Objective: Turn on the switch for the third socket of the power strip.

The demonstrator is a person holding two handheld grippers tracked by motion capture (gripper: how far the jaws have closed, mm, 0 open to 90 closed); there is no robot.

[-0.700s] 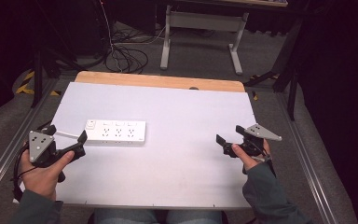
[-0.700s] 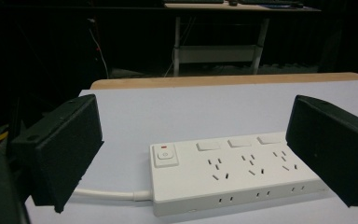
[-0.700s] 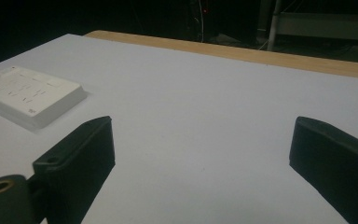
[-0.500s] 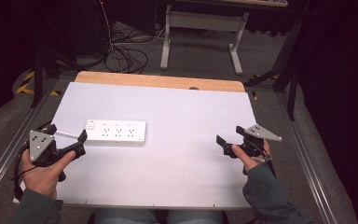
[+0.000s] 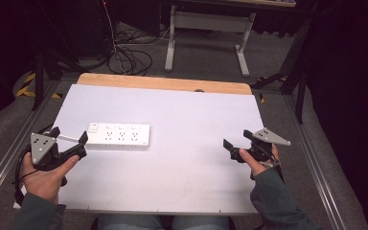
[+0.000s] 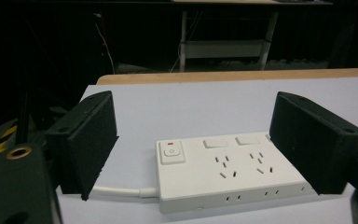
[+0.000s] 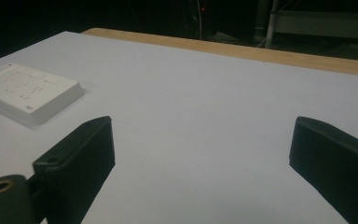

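You've got the left gripper [image 5: 69, 143] parked at 9 o'clock with jaws spread wide, lined up to straddle the switch end of the power strip [image 5: 119, 136], while the right gripper [image 5: 235, 143] idles agape at 3 o'clock.

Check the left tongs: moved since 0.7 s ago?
Yes, slightly. The left tongs edged right toward the switch end of the power strip, which stayed put on the table.

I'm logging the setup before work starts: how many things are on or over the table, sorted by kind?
White power strip: 1
Hand-held tools: 2, the left tool with jaws open at the strip's switch end, and the right tool open over bare table
Total: 3
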